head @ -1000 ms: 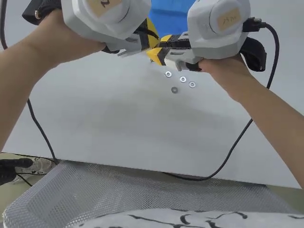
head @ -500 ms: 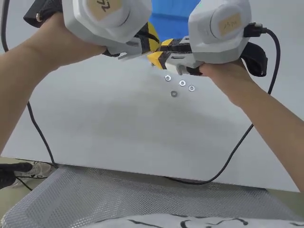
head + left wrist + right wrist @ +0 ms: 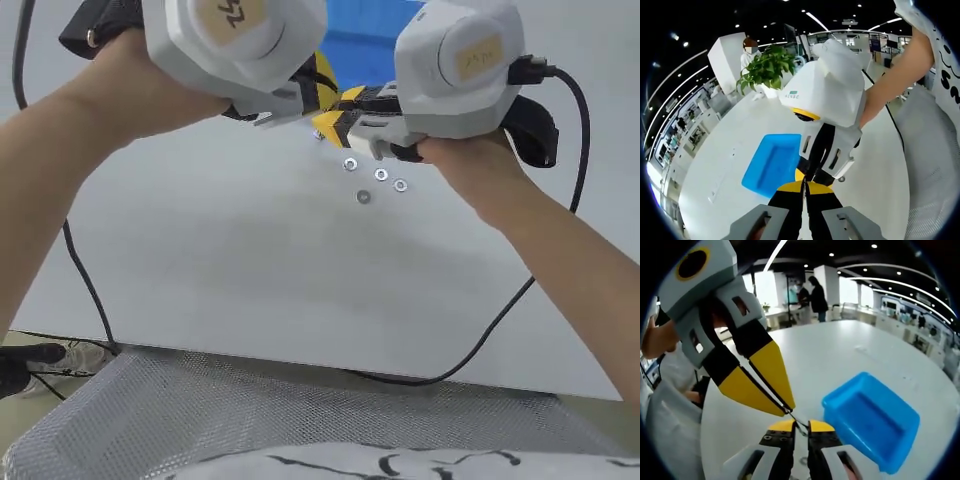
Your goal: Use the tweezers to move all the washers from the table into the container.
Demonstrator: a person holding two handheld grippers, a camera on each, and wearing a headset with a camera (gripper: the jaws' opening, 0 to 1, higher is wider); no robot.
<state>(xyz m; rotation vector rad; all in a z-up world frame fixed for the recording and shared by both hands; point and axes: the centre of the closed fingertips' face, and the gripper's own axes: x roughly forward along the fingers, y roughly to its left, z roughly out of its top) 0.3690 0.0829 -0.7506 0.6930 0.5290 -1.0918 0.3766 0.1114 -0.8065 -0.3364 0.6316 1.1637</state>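
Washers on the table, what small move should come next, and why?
Probably lower the left gripper and right gripper together toward the nearest washer: their tips meet near four washers on the table, and the container looks empty.

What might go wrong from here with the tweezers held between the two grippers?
The thin metal tweezers sit where the left gripper and right gripper meet tip to tip; a weak pinch here might drop them. Four small silver washers lie on the white table beside, so a fall could scatter them away from the blue plastic container.
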